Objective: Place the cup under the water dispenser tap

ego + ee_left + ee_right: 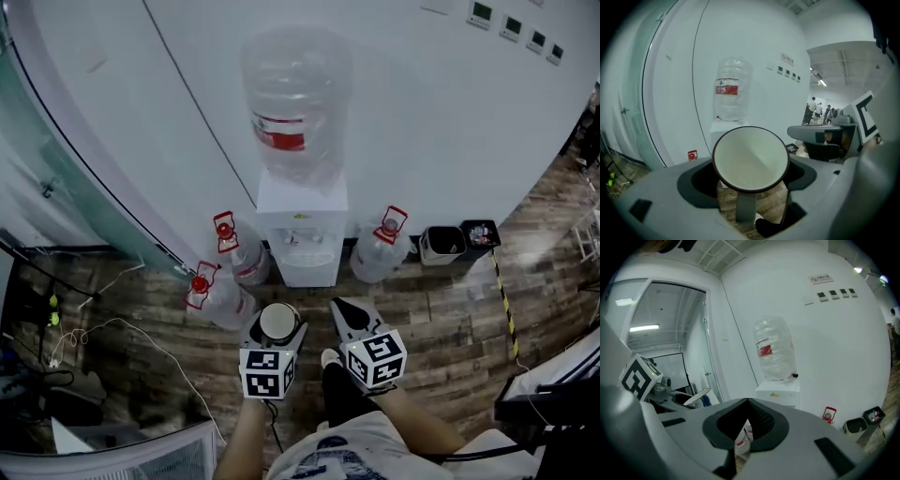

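Left gripper, one cup; right gripper, none

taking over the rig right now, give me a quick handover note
Left gripper: shut on the empty white paper cup with a dark rim.
Right gripper: shut, empty.
The white water dispenser with a clear bottle on top stands ahead by the wall; the cup is held short of it.
Done: cup in grip.
Left: carry it to the dispenser and set it under the tap.

i'm seeing three red-capped jugs sitting on the wood floor against the white wall, two bins standing just right of them.
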The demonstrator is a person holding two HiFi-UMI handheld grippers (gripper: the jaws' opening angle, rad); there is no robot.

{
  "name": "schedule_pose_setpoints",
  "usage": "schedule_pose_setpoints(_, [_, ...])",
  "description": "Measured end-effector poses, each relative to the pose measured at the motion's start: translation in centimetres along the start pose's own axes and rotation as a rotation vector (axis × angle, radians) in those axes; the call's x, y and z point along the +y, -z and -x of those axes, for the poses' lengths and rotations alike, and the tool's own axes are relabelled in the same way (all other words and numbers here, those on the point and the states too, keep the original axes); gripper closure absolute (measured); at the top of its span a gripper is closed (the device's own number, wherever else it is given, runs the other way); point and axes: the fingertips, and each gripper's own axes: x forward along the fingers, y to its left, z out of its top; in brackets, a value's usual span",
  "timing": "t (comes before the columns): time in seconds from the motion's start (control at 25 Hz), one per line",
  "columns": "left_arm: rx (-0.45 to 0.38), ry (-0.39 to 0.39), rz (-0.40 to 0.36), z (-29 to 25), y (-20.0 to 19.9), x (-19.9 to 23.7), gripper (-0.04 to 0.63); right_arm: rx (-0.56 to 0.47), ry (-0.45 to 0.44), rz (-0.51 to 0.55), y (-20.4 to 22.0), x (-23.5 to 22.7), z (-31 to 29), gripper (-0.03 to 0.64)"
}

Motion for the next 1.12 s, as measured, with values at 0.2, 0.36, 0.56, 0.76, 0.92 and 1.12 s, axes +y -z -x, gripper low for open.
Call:
schedule_pose_setpoints(0.2, [0.044,-0.017,0.024,-7.6,-0.6,3.8,0.167,0.046,0.001,-0.022,1.0,-4.8,-7.1,0.597])
schedule_pose_setpoints(0.36, [0.064,-0.035,0.032,-12.8,-0.4,6.7,0.167,0.080,-0.004,-0.032,2.7,-7.5,-12.0,0.597])
schedule_pose_setpoints(0.56, [0.082,-0.045,0.010,-18.9,0.8,9.1,0.167,0.124,-0.004,-0.045,5.4,-10.4,-17.1,0.597])
schedule_pose_setpoints(0.76, [0.085,-0.044,0.001,-24.1,2.7,10.5,0.167,0.156,-0.016,-0.033,8.5,-12.2,-20.8,0.596])
schedule_pose_setpoints(0.92, [0.099,-0.048,-0.003,-28.0,4.4,11.5,0.167,0.164,-0.016,-0.040,11.0,-13.9,-23.7,0.597])
schedule_pose_setpoints(1.12, [0.119,-0.058,-0.001,-31.9,7.1,12.2,0.167,0.164,-0.005,-0.039,14.0,-16.1,-26.4,0.597])
